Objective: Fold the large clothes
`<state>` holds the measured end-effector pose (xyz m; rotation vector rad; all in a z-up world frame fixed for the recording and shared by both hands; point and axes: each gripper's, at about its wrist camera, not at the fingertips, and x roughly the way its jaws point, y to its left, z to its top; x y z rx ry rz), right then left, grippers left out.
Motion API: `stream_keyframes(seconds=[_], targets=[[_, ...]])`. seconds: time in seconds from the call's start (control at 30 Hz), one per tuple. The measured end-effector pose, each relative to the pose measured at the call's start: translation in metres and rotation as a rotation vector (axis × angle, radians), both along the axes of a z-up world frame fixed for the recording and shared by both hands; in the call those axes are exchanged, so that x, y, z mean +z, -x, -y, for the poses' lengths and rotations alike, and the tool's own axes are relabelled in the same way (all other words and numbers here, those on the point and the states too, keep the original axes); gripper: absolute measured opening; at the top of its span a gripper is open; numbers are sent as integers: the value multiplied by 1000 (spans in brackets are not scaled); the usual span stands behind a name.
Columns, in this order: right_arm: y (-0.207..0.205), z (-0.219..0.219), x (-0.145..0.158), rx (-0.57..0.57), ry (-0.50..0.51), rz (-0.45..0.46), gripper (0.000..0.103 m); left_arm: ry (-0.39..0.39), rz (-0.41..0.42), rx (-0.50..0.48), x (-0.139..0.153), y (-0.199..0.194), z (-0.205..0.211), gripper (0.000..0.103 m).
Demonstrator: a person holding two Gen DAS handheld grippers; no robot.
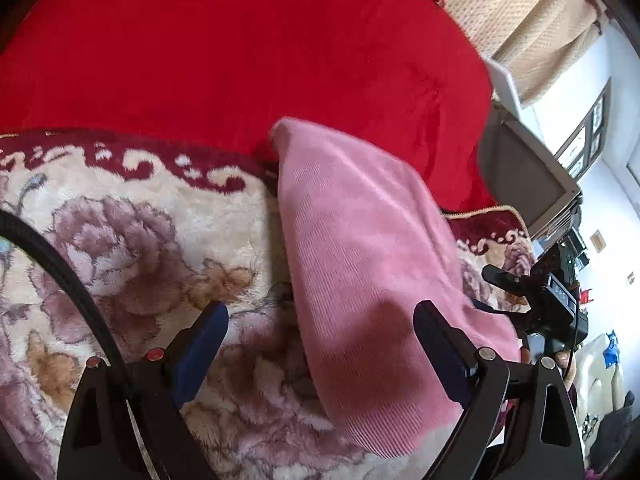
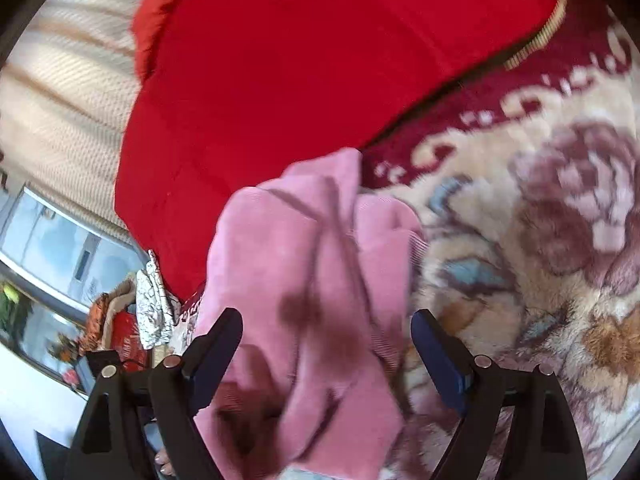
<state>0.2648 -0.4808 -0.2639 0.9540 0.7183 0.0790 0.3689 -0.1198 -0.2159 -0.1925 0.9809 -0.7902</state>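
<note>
A pink ribbed garment [image 1: 360,248] lies folded in a long strip on the floral plush blanket [image 1: 140,248]. My left gripper [image 1: 320,320] is open, its jaws wide apart, hovering over the near end of the garment with nothing held. In the right wrist view the same pink garment [image 2: 304,280] lies bunched with folds under my right gripper [image 2: 326,328], which is also open and empty just above the cloth. The right gripper's body shows in the left wrist view [image 1: 548,304], at the garment's right side.
A bright red blanket [image 1: 240,52] covers the far part of the bed. A beige curtain [image 1: 520,20] and a window lie beyond the bed edge. The room's floor with clutter [image 2: 120,320] shows at the left of the right wrist view.
</note>
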Motion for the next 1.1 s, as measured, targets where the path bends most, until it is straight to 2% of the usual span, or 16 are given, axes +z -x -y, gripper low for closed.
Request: stream_keyframes(seconds=[0.1, 0.27, 0.4, 0.5, 0.57, 0.7, 0.77, 0.83, 0.9, 0.93, 1.0, 1.1], targets=[[-8, 8, -15, 36, -52, -19, 89, 70, -110, -66, -14, -12, 5, 94], [-19, 13, -32, 98, -105, -21, 89, 149, -225, -110, -28, -27, 8, 94], [-28, 13, -35, 138, -129, 38, 96, 202, -317, -182, -42, -34, 14, 94], [-38, 4, -33, 189, -143, 91, 99, 202, -337, -221, -47, -36, 25, 94], [-51, -4, -34, 218, -147, 95, 100, 204, -344, -253, -48, -36, 35, 94], [-67, -22, -30, 243, -98, 106, 102, 174, -343, -279, -48, -32, 52, 95], [-72, -33, -28, 243, -33, 95, 102, 169, -338, -267, -47, -31, 57, 95], [-72, -43, -23, 238, 41, 79, 99, 159, -322, -251, -45, -29, 59, 95], [-72, -49, -19, 220, 87, 71, 85, 149, -303, -239, -43, -28, 61, 92], [-71, -52, -16, 212, 109, 67, 82, 147, -293, -230, -42, -27, 62, 90], [-69, -60, -8, 198, 167, 66, 72, 146, -266, -220, -38, -26, 66, 83], [-63, -79, 8, 171, 293, 75, 63, 122, -216, -204, -29, -21, 72, 74]])
